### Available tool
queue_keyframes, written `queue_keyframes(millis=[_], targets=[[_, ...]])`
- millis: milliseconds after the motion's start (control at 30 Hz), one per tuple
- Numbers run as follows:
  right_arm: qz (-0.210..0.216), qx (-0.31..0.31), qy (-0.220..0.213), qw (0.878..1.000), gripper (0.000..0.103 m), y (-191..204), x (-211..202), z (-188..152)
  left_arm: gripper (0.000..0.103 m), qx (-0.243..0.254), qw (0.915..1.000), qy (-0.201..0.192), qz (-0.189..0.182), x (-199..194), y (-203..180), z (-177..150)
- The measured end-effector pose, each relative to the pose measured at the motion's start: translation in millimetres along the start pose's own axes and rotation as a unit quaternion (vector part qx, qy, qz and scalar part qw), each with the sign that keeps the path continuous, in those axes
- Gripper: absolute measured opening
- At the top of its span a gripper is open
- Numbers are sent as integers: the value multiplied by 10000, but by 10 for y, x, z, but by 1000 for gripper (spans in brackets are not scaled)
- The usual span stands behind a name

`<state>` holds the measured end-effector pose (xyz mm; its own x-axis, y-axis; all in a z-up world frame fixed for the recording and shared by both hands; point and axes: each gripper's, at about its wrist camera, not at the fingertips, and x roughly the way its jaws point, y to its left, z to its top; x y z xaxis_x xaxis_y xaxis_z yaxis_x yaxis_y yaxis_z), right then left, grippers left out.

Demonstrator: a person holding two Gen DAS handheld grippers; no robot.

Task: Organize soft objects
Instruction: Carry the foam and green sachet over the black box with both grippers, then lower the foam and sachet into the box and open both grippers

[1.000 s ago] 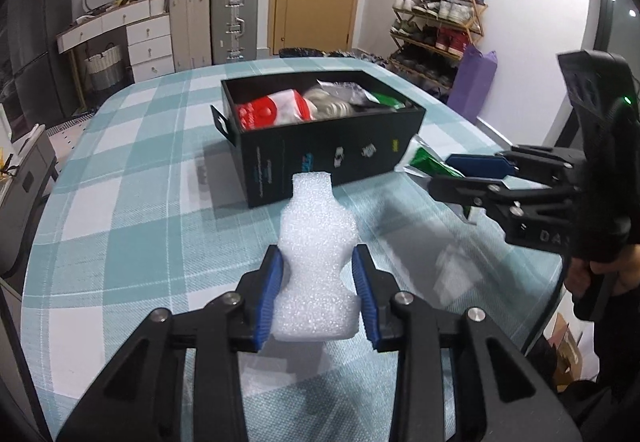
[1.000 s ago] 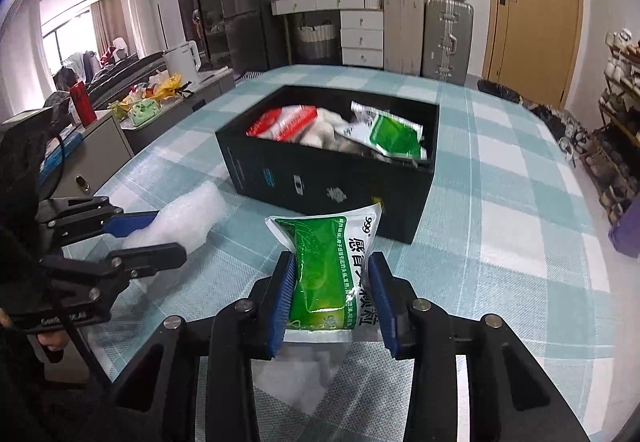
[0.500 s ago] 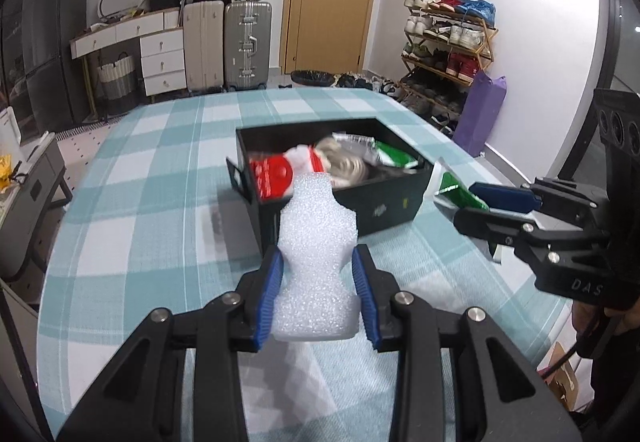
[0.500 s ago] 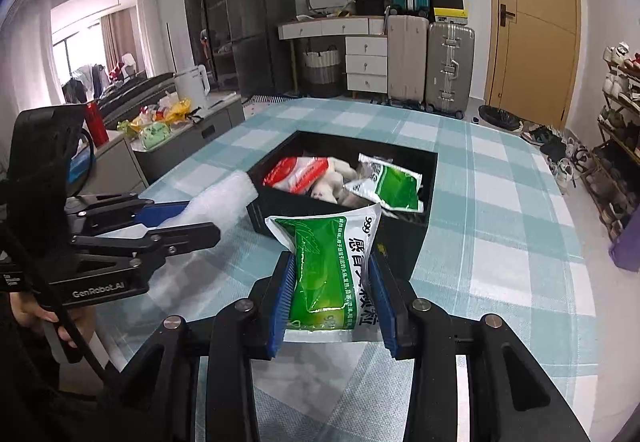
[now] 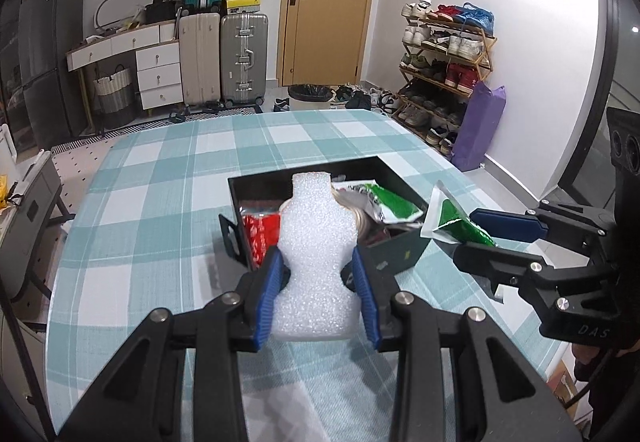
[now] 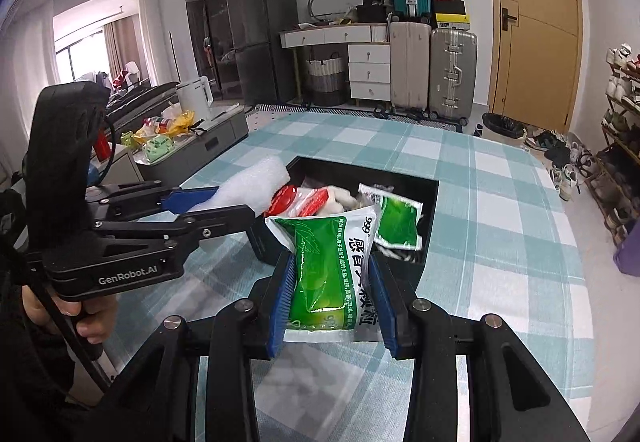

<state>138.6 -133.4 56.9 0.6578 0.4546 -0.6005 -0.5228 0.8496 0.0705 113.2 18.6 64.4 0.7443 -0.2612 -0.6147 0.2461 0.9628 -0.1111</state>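
Note:
My left gripper (image 5: pixel 318 274) is shut on a white foam piece (image 5: pixel 316 254) and holds it above the near edge of a black box (image 5: pixel 404 246). My right gripper (image 6: pixel 330 282) is shut on a green and white pouch (image 6: pixel 328 266), raised over the box's near wall (image 6: pixel 408 272). The box holds a red and white packet (image 6: pixel 298 200), another green pouch (image 6: pixel 398 220) and pale soft items. The right gripper with its pouch (image 5: pixel 456 226) shows at the right of the left wrist view. The left gripper with the foam (image 6: pixel 252 186) shows at the left of the right wrist view.
The box sits on a round table with a teal and white checked cloth (image 5: pixel 160 210). Suitcases (image 5: pixel 244 58), a drawer unit and a door stand behind. A shoe rack (image 5: pixel 444 66) and a purple bag are at the right. A low cabinet with snacks (image 6: pixel 188 138) stands left of the table.
Both grippers have risen and moved forward toward the box, each still holding its item. The foam and the pouch now hang over the box's near edge.

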Motion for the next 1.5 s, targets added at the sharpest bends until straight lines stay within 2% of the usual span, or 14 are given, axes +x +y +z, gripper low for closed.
queue_keyframes(millis=[367,867,1500], targets=[[-10,32,-53,10000,38,-61,86,169,35,-17,10000,-91,17,150,24,220],[-60,48,66,9999,38,-181,426,377,35,36,10000,27,3,453,95,404],[-206,124,343,9991,38,-436,940,447,35,0,9994,337,5,923,151,441]])
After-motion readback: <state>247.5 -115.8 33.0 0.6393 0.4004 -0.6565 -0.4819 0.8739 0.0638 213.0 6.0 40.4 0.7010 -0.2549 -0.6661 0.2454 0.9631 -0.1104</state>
